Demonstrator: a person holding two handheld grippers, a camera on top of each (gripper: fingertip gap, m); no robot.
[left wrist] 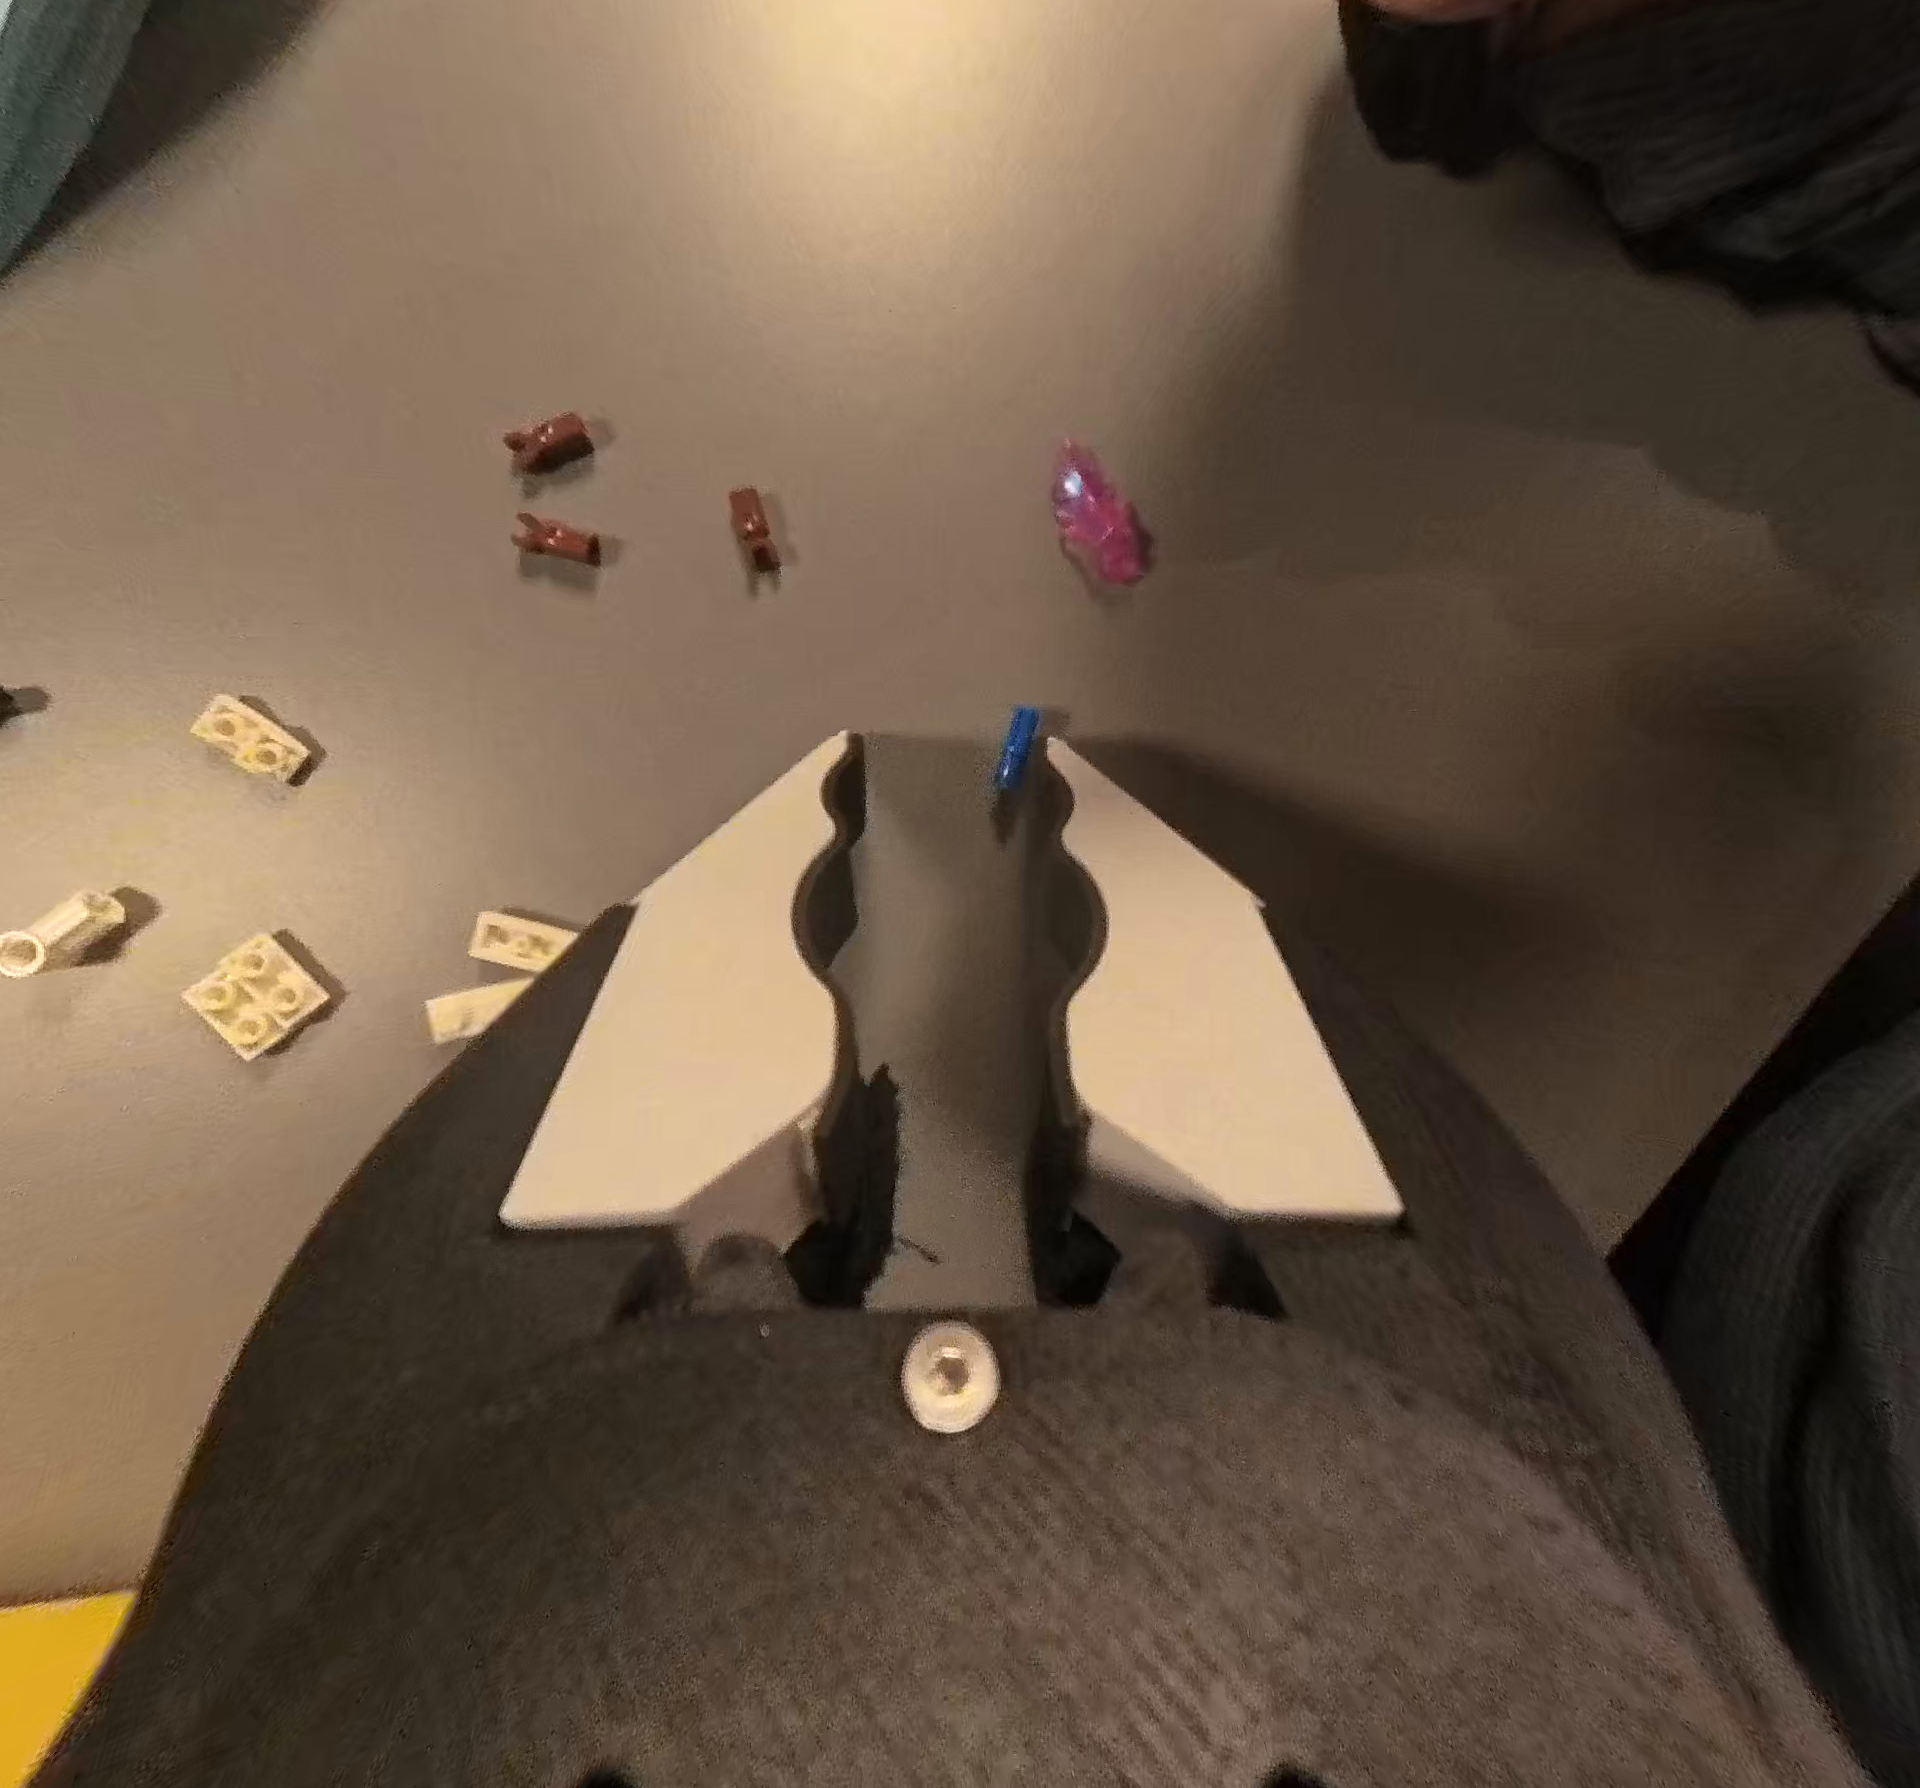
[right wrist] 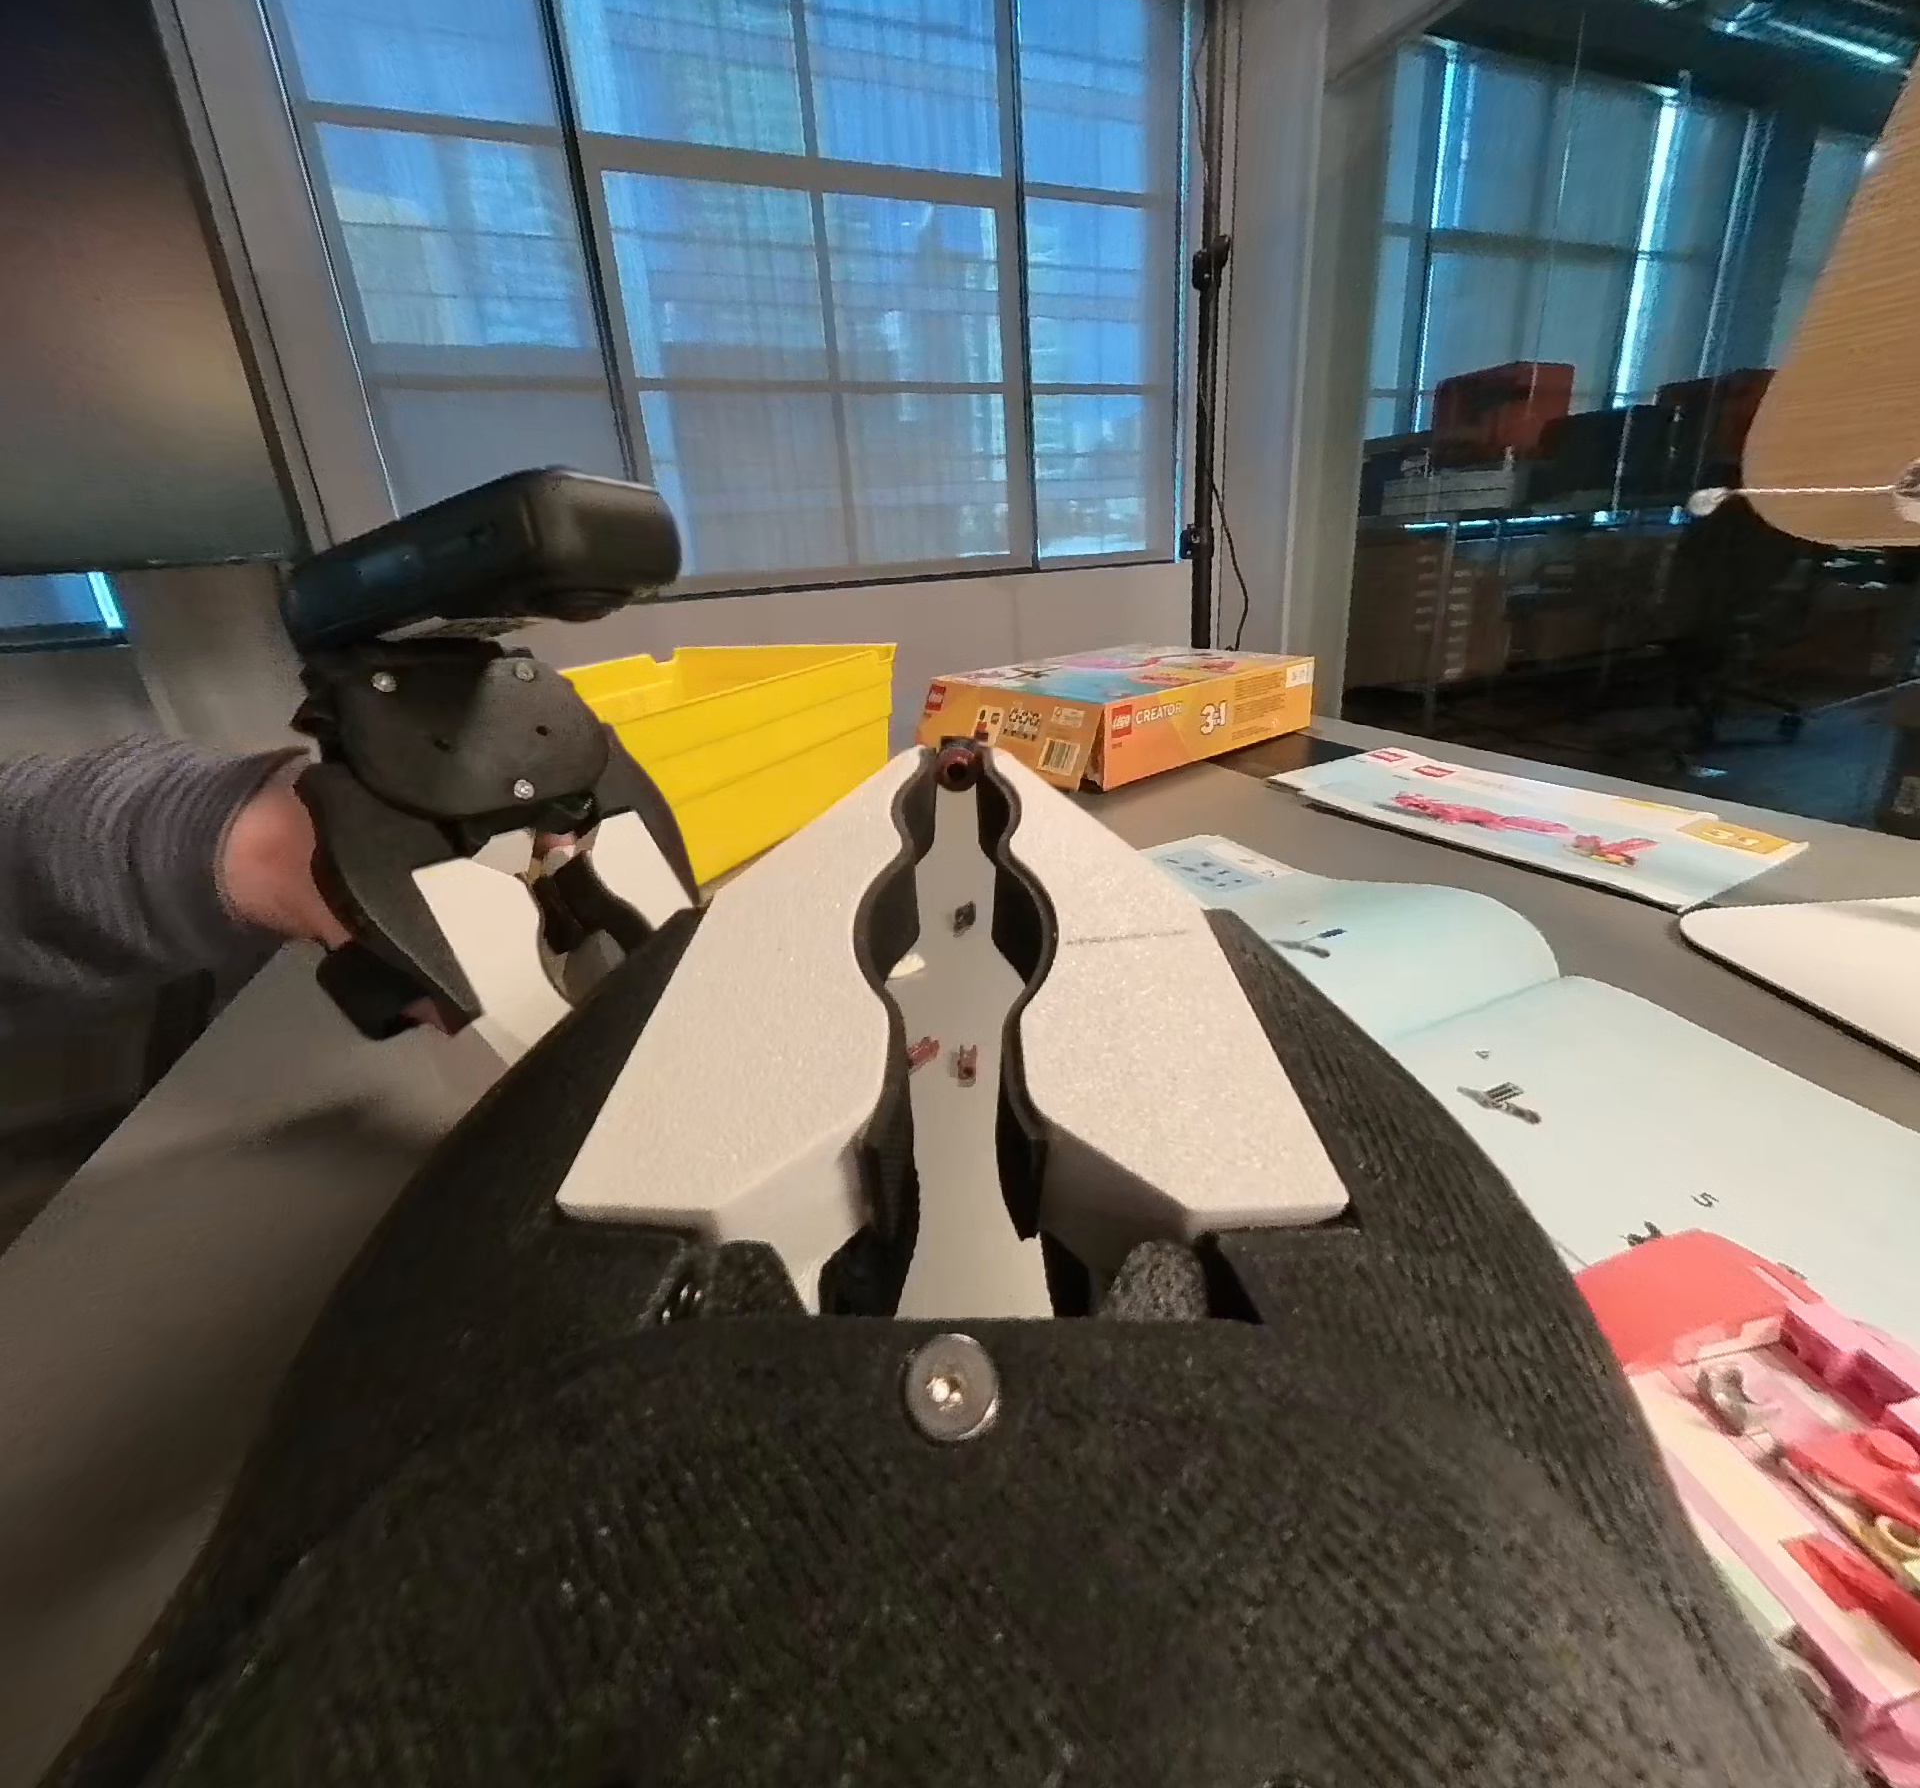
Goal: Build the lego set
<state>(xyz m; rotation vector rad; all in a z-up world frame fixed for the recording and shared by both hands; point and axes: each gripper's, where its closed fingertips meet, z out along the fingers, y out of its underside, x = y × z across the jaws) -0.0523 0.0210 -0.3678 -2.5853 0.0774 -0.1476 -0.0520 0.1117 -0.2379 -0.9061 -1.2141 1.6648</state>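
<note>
My left gripper [left wrist: 956, 741] is open above the grey table [left wrist: 831, 232]. A small blue pin [left wrist: 1016, 749] stands against the inner side of its right fingertip [left wrist: 1081, 772]; the left pad is well clear of it. A clear pink piece [left wrist: 1101, 517] and three dark brown clip pieces [left wrist: 753, 525] lie just ahead. My right gripper [right wrist: 957, 767] is raised and shut on a small dark red round piece [right wrist: 957, 764] at its fingertips. The left gripper also shows in the right wrist view [right wrist: 468, 803], held by a hand, its fingertips hidden.
Cream plates [left wrist: 255, 739] and a cream tube [left wrist: 52, 938] lie at the left. A hand and dark sleeve [left wrist: 1662, 76] are at the upper right. Yellow bins [right wrist: 758, 741], a toy box [right wrist: 1122, 710], an open booklet [right wrist: 1455, 1011] and a pink model [right wrist: 1766, 1426] stand around. Some 15 centimetres of space lies between my two pairs of fingers.
</note>
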